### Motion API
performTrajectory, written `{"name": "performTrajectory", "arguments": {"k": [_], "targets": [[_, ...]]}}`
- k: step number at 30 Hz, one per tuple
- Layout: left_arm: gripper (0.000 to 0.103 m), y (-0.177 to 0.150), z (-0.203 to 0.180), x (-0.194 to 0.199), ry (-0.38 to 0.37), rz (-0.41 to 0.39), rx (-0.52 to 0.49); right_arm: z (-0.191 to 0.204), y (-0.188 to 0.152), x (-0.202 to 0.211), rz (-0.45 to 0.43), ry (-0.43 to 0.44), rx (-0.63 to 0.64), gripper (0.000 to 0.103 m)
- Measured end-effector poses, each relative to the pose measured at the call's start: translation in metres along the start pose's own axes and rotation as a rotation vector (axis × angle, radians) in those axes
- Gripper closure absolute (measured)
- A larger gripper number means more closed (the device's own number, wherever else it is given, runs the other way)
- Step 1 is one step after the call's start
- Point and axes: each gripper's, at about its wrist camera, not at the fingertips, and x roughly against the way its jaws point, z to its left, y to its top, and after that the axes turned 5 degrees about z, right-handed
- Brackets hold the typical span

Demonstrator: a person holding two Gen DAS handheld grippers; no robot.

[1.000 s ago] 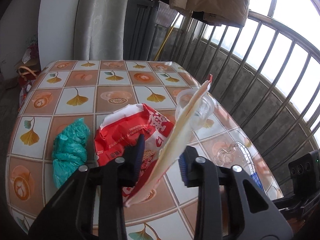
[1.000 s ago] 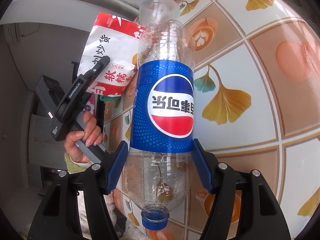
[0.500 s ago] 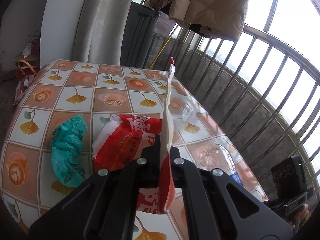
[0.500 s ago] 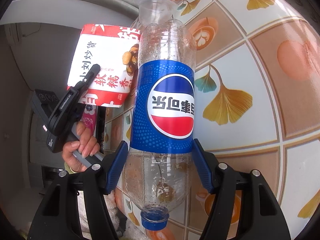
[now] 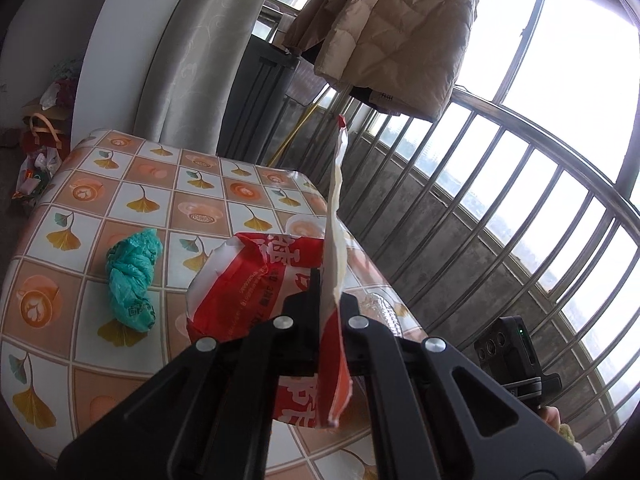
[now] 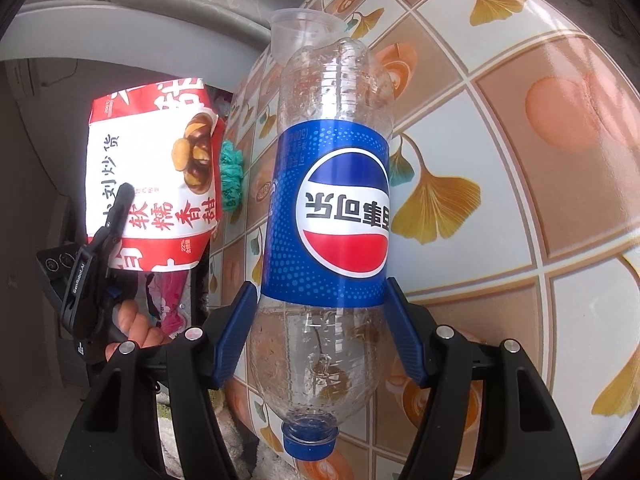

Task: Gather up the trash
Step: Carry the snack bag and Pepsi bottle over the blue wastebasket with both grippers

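Observation:
My left gripper [image 5: 326, 300] is shut on a red and white snack bag [image 5: 334, 248], held edge-on and lifted above the table; the bag also shows in the right wrist view [image 6: 156, 176]. A second red snack bag [image 5: 248, 292] lies on the table below it. My right gripper [image 6: 320, 320] is shut on an empty Pepsi bottle [image 6: 328, 216], cap towards me, above the tiled table [image 6: 520, 160]. A crumpled green plastic bag [image 5: 130, 276] lies on the table to the left. A clear plastic cup [image 6: 300, 28] stands beyond the bottle.
The table [image 5: 120, 200] has a ginkgo-leaf tile cloth. A metal railing [image 5: 500, 208] runs along its right side, with a beige coat [image 5: 392, 28] hanging above. A curtain [image 5: 188, 52] hangs behind the table. Bags [image 5: 36, 152] sit on the floor at the far left.
My left gripper closed on the snack bag and lifted it up off the table. The right gripper kept hold of the bottle and barely moved.

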Motion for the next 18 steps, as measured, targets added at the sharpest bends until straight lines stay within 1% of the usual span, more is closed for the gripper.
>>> {"name": "performTrajectory", "arguments": {"k": [7, 10, 18], "targets": [[0.103, -0.012, -0.011, 0.018, -0.025, -0.008, 0.007, -0.002, -0.005, 0.013, -0.035, 0.015, 0.002, 0.040], [0.103, -0.014, -0.018, 0.025, -0.048, -0.012, 0.010, -0.004, -0.010, 0.020, -0.054, 0.027, 0.007, 0.040], [0.103, -0.016, -0.053, 0.038, -0.078, -0.017, -0.062, -0.009, -0.025, 0.049, -0.135, 0.063, 0.016, 0.040]]}}
